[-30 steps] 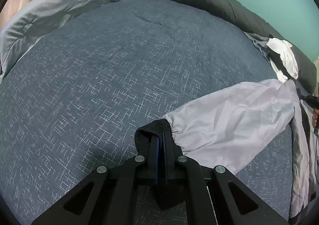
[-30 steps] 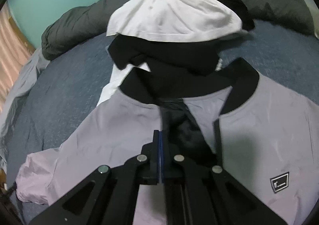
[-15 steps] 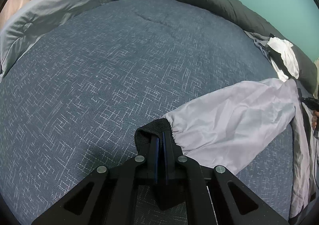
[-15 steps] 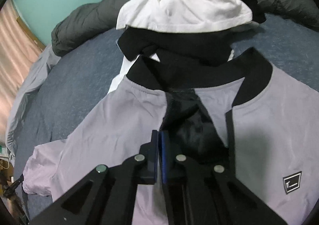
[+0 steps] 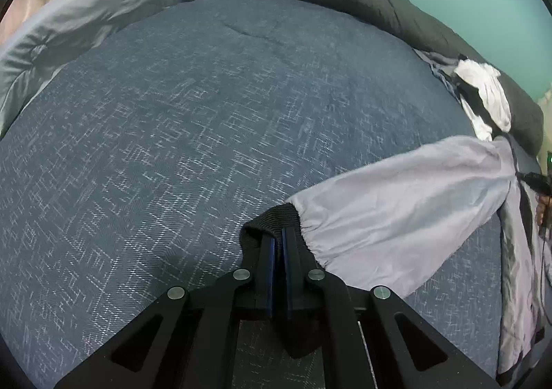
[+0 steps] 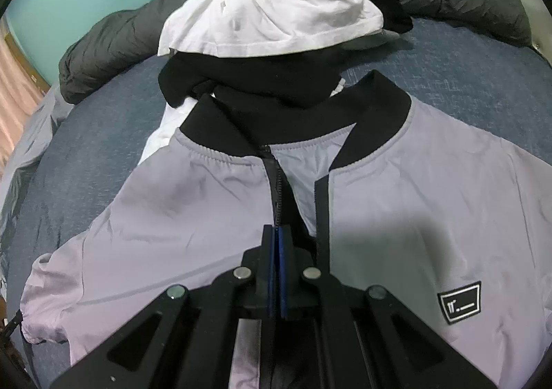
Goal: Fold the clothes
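My left gripper (image 5: pixel 278 244) jaws clamp the jacket (image 6: pixel 431 188) by its ribbed cuff (image 5: pixel 272 220); right gripper (image 6: pixel 277 244) jaws pinch the zipper edge (image 6: pixel 276 195). Light, slippery shell, so I'd trust the ribbing.

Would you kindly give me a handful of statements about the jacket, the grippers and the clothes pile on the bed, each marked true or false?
1. The left gripper is shut on the black cuff of the jacket's sleeve. True.
2. The jacket is bright red. False: it is pale lilac-grey with a black collar.
3. A white garment lies on top of the pile beyond the collar. True.
4. The right gripper stands wide open over the bedspread. False: it is shut, at the jacket's zip.
5. The jacket's small logo patch is orange. False: it is black with white marks.
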Demonstrator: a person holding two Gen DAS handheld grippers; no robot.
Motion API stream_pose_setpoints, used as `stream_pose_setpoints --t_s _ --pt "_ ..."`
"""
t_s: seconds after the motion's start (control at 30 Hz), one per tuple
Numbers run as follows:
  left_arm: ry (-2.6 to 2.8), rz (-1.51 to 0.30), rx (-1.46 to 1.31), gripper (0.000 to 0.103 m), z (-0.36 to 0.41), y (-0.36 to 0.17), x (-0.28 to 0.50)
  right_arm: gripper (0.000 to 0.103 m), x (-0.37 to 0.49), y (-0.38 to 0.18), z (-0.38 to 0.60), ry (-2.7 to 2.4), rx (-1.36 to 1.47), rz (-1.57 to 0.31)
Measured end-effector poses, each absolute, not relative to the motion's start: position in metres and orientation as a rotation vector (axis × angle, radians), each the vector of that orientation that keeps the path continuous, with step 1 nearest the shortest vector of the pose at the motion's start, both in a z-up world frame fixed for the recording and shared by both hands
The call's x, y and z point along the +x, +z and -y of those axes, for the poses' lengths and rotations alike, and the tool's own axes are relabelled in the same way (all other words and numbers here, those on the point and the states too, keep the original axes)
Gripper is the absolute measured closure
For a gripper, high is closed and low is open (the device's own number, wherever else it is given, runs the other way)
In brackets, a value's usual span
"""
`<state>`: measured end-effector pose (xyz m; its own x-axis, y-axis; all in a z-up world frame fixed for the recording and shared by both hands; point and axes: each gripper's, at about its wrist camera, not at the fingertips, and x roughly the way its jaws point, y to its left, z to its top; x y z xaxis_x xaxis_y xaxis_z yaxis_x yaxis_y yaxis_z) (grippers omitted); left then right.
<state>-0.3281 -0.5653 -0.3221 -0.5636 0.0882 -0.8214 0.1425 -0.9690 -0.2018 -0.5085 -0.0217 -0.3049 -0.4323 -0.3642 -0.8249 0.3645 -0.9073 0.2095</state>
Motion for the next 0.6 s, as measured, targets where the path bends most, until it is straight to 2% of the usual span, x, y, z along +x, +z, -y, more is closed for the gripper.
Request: stream_pose_setpoints --t_s 0.13,0.23,0.27,0.37,0.47,0.6 --pt "-2.728 -0.382 1.446 0.098 0.566 -0.319 -0.325 0.1 -0.504 -0.298 0.026 -2.328 1.321 -0.051" --pt "-2.734 -0.367 1.447 0.098 0.563 -0.318 -0.323 0.096 -0.495 -0.272 0.028 -2.446 1.201 -0.113" --pt "-2.737 -0.36 1.447 0.098 0.562 -0.318 -0.323 0.092 -0.492 -0.264 0.031 -2.452 1.161 -0.111" --pt "-2.741 -0.349 1.445 0.098 0.562 -0.317 -0.322 0.068 -0.487 -0.246 0.058 -2.375 1.118 -0.103" --pt "-2.744 -0.34 1.445 0.098 0.561 -0.316 -0.322 0.054 -0.479 -0.244 0.101 -2.263 1.094 -0.184" --pt "-2.752 -0.339 1.446 0.098 0.561 -0.315 -0.32 0.054 -0.476 -0.256 0.152 -2.161 1.124 -0.315"
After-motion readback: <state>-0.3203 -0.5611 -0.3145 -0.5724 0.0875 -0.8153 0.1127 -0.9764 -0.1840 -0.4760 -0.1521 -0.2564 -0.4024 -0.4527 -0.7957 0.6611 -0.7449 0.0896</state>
